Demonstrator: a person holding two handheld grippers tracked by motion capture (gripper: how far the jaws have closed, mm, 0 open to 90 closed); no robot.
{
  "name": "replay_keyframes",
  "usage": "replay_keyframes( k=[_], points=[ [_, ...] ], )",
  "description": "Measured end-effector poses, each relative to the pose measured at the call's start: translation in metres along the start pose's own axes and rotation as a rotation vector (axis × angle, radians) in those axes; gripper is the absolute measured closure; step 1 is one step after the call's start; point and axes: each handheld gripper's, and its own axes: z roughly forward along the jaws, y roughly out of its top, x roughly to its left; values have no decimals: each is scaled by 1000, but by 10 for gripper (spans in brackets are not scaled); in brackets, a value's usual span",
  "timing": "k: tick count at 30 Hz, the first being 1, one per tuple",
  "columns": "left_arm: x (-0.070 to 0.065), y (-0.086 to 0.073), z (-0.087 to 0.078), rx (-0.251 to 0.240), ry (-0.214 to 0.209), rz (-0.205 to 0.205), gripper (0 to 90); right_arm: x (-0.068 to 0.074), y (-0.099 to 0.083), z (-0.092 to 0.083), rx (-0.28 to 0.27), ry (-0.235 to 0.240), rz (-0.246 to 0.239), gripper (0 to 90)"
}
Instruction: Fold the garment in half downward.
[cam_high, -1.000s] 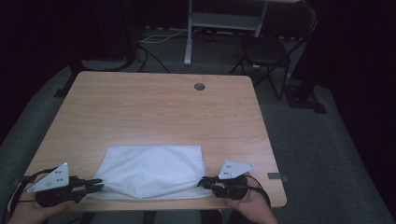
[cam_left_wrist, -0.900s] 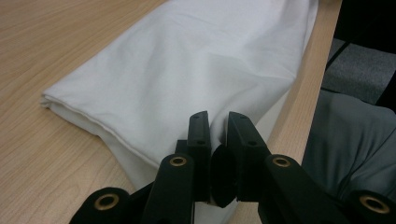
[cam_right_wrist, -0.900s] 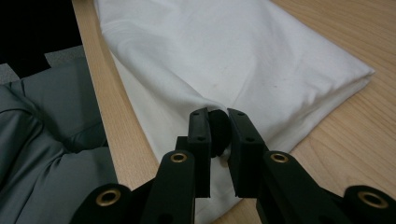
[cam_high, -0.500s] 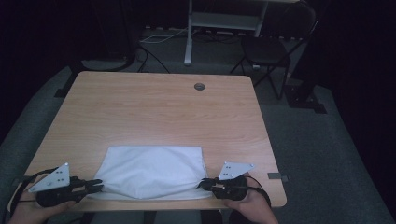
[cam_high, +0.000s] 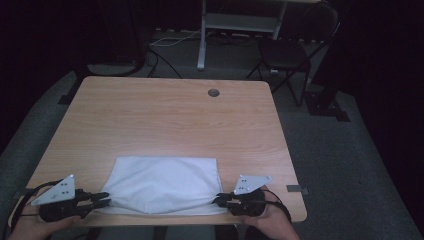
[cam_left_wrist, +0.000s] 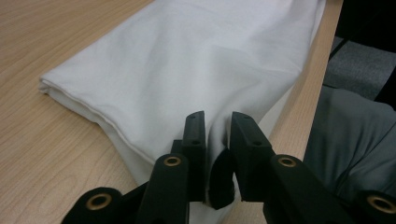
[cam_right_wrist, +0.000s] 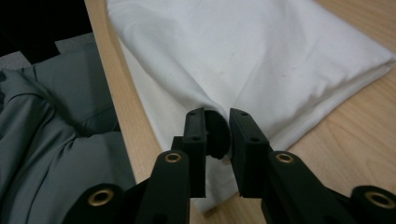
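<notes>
White folded cloth (cam_high: 162, 182) lies flat on the wooden table (cam_high: 170, 120) along its near edge, roughly midway between the near left and near right corners, with its lower hem hanging slightly over that edge. The left gripper (cam_high: 100, 201) sits at the cloth's near left corner, held in the person's left hand (cam_high: 35, 227). In the left gripper view its two black jaws stand a little apart with a fold of the cloth (cam_left_wrist: 196, 70) between them, and they have just been opening. The right gripper (cam_high: 220, 201) sits at the cloth's near right corner, in the right hand (cam_high: 270, 222). In the right gripper view its jaws likewise stand slightly apart around a bunched bit of the cloth (cam_right_wrist: 261, 51), and have also just been opening. A round cable grommet (cam_high: 213, 92) sits near the table's far edge.
</notes>
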Motion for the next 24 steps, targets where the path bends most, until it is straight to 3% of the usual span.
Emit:
replay_keyframes(
  k=[7,13,19,24],
  points=[
    [5,2,-8,-30,9,-28,666,0,-2,-10,24,13,0,658],
    [10,9,-5,-50,22,-35,635,-7,8,-24,-49,-18,16,593],
    [13,17,9,-24,20,-33,615,-9,17,-4,-40,-46,25,550],
    [11,13,23,43,-3,-22,607,-5,15,16,29,-28,3,543]
  ],
)
